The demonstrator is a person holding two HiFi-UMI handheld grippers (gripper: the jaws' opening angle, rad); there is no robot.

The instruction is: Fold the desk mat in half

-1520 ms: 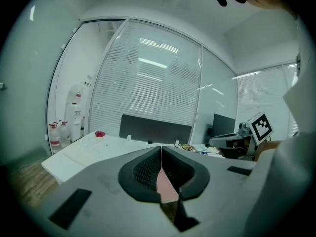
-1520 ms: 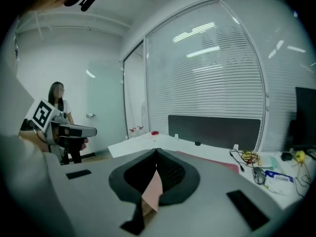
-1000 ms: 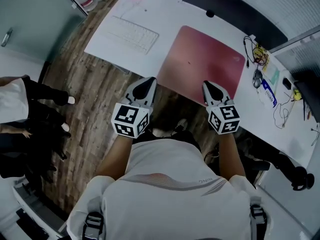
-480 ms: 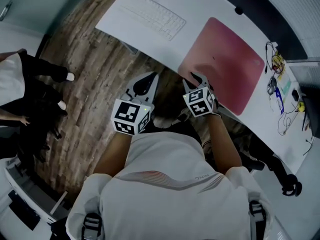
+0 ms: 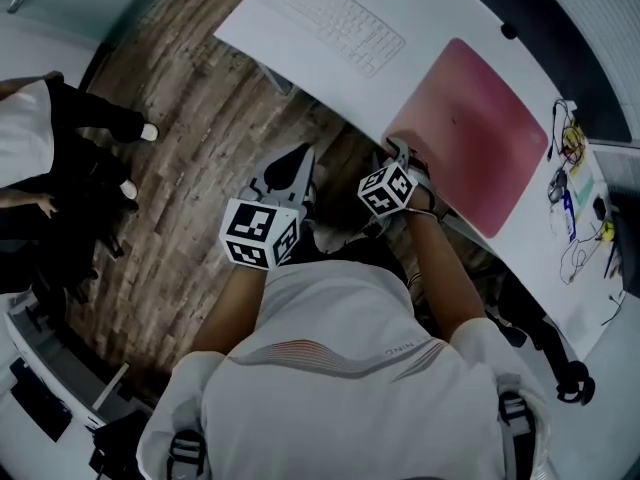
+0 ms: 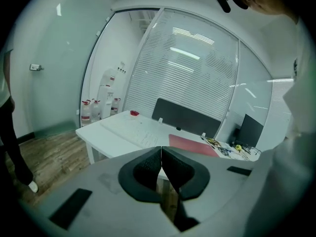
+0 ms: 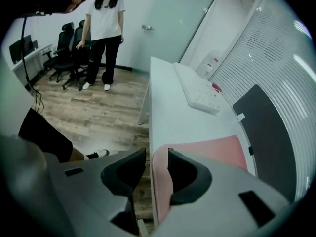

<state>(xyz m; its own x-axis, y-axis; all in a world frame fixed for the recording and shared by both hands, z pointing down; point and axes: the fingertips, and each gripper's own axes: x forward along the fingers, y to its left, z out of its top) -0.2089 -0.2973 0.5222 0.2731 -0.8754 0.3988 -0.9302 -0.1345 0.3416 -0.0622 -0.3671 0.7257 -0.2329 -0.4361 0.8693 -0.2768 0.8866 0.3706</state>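
The pink desk mat (image 5: 470, 133) lies flat on the white desk (image 5: 290, 23), right of a white keyboard (image 5: 345, 18). My right gripper (image 5: 402, 156) is at the mat's near left corner, by the desk's front edge. In the right gripper view the mat's (image 7: 212, 149) rounded corner edge runs between the jaws of that gripper (image 7: 157, 154); they are opening and the pads stand apart from it. My left gripper (image 5: 300, 158) hangs over the wood floor in front of the desk, shut (image 6: 161, 149) on nothing.
A person (image 5: 40, 148) stands on the floor at the left, near office chairs (image 7: 69, 53). Cables and small items (image 5: 575, 168) lie at the desk's right end. A dark screen panel (image 7: 266, 127) lines the desk's far edge. Water bottles (image 6: 98, 107) stand by the wall.
My right gripper has moved left along the desk's front edge to the mat's near left corner, turned, and its jaws have opened. The left gripper has hardly moved.
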